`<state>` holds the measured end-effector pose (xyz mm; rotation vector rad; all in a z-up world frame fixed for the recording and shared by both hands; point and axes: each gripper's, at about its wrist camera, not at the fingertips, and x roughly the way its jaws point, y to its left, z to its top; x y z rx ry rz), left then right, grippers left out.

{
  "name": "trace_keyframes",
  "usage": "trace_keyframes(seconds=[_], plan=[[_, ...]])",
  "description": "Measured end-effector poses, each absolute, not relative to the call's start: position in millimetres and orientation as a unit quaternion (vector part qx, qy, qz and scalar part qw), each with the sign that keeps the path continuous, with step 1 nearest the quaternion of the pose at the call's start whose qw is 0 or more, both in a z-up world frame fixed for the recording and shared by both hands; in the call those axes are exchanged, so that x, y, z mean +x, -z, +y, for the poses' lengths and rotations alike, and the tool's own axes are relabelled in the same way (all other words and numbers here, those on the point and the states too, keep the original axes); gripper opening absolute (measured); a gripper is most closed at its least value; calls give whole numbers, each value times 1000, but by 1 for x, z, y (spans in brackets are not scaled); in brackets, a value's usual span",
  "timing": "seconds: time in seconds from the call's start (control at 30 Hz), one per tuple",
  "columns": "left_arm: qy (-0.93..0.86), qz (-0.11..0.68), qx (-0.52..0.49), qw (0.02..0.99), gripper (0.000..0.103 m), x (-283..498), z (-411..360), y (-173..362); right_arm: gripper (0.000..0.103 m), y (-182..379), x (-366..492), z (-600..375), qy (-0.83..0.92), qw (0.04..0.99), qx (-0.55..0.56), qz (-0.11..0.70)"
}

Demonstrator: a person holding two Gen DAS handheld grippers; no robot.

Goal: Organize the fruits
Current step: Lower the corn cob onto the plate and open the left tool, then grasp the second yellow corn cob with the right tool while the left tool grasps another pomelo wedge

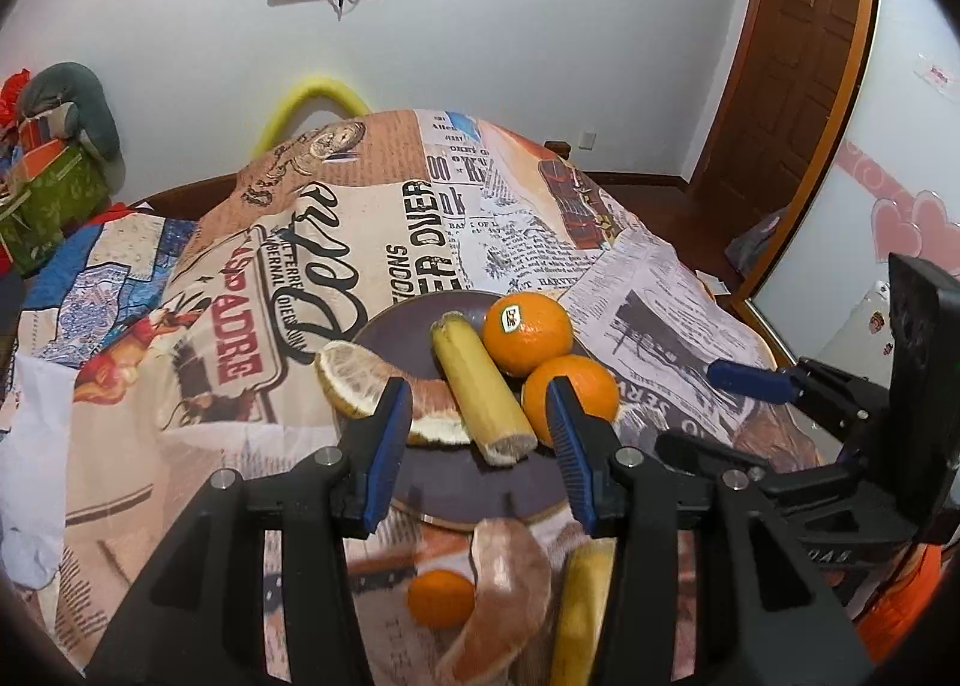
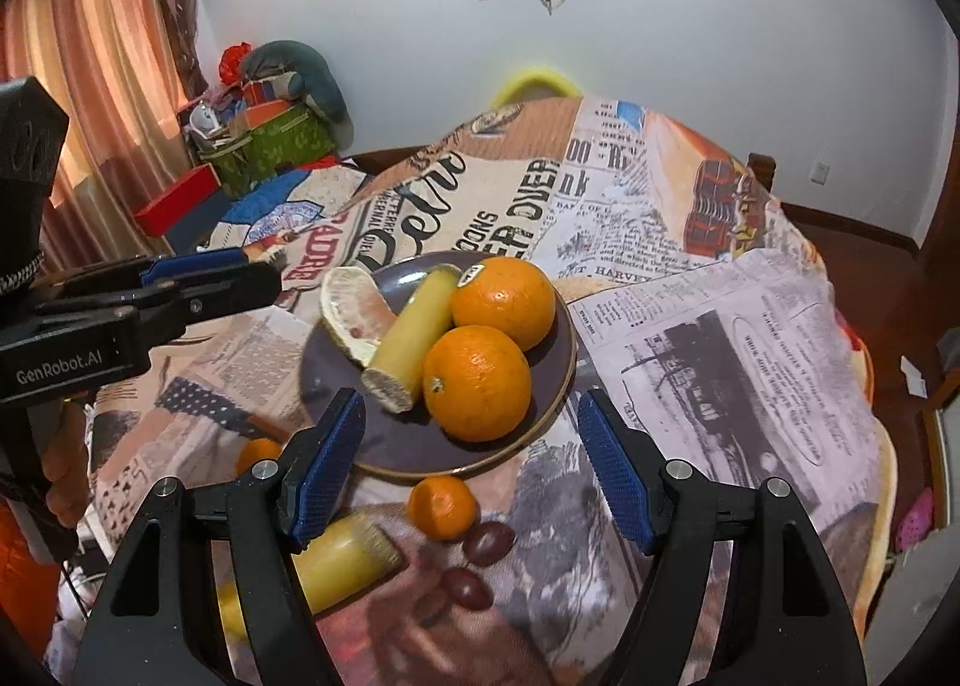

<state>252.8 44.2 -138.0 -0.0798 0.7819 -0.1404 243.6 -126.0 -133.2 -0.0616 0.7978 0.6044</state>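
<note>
On plate (image 2: 552,386): two oranges, banana piece, pomelo peel.
Left — mandarin (image 2: 442,507), banana half (image 2: 336,566), dates.
Left gripper (image 1: 477,434), right gripper (image 2: 471,464): jaws wide apart, empty.

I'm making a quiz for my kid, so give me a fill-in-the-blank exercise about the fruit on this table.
1. The dark plate holds ___ large oranges.
2. The orange with sticker lies on the plate's ___ side, away from the cameras.
3. Between the grapefruit wedge and the plain orange lies a piece of ___.
4. The small mandarin rests on the ___, off the plate.

Missing words: two; far; banana; tablecloth
</note>
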Motion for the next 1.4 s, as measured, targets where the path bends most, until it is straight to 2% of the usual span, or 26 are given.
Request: trace_keyframes(seconds=[0.13,0.33,0.43,0.83,0.97,1.23,1.4], plan=[[61,380,-36,922,53,229,46,136,70,125,227,-128,-287,881,-32,375],[56,401,-34,914,55,196,51,153,70,124,203,-134,-285,882,-35,375],[57,417,-26,907,59,182,50,169,70,130,193,-135,-285,878,-34,383],[66,492,-30,868,62,159,46,238,70,161,169,-129,-295,854,-21,427],[79,485,-18,871,64,153,36,238,64,167,166,-126,-298,848,-20,438],[98,485,-15,869,67,155,15,237,64,165,164,-125,-302,847,-12,438],[100,480,-23,871,68,153,15,237,53,175,168,-113,-312,832,-16,459]])
